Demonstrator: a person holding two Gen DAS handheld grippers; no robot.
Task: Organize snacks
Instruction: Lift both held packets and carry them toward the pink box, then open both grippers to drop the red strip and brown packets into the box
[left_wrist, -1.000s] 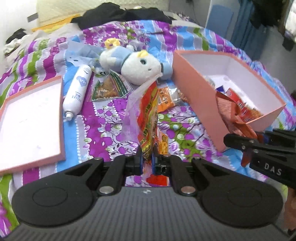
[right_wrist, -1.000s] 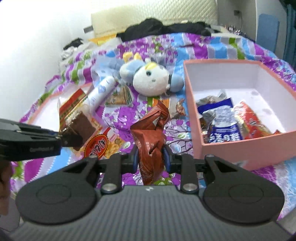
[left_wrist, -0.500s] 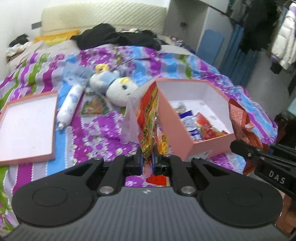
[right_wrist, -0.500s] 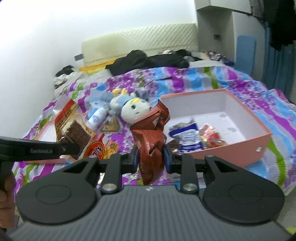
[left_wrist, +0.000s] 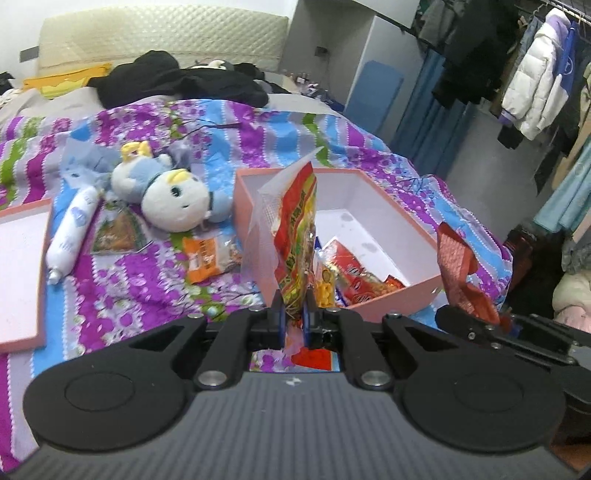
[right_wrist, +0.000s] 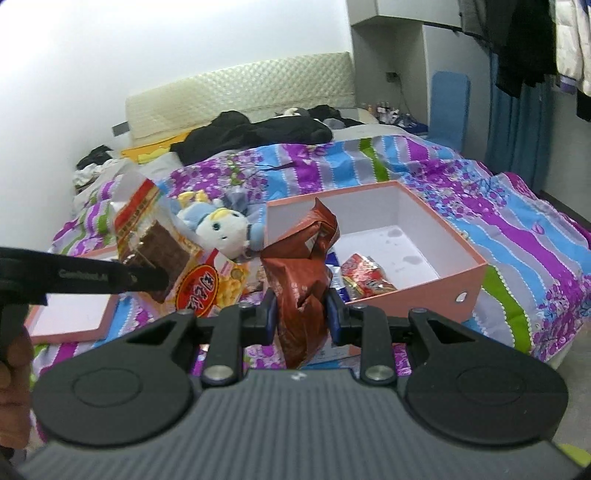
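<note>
My left gripper (left_wrist: 293, 317) is shut on a red and yellow snack bag with a clear top (left_wrist: 295, 236), held upright in the air before the pink box (left_wrist: 399, 299). In the right wrist view the same bag (right_wrist: 162, 251) hangs from the left gripper (right_wrist: 159, 278) at the left. My right gripper (right_wrist: 300, 317) is shut on a crumpled brown foil packet (right_wrist: 301, 273), lifted in front of the pink box (right_wrist: 424, 291). Several snack packets (right_wrist: 364, 277) lie inside the box. The brown packet (left_wrist: 458, 273) also shows at the right of the left wrist view.
On the flowered bedspread lie a white-and-blue plush toy (left_wrist: 173, 199), a white tube (left_wrist: 72, 229), an orange snack packet (left_wrist: 207, 258) and a clear packet (left_wrist: 118, 236). The box lid (left_wrist: 22, 280) rests at the left. Dark clothes (right_wrist: 251, 133) are piled by the headboard; coats hang at the right.
Both grippers have risen with their packets and drawn back from the bed, so more of the room shows. The pink box now sits farther off and lower in both views.
</note>
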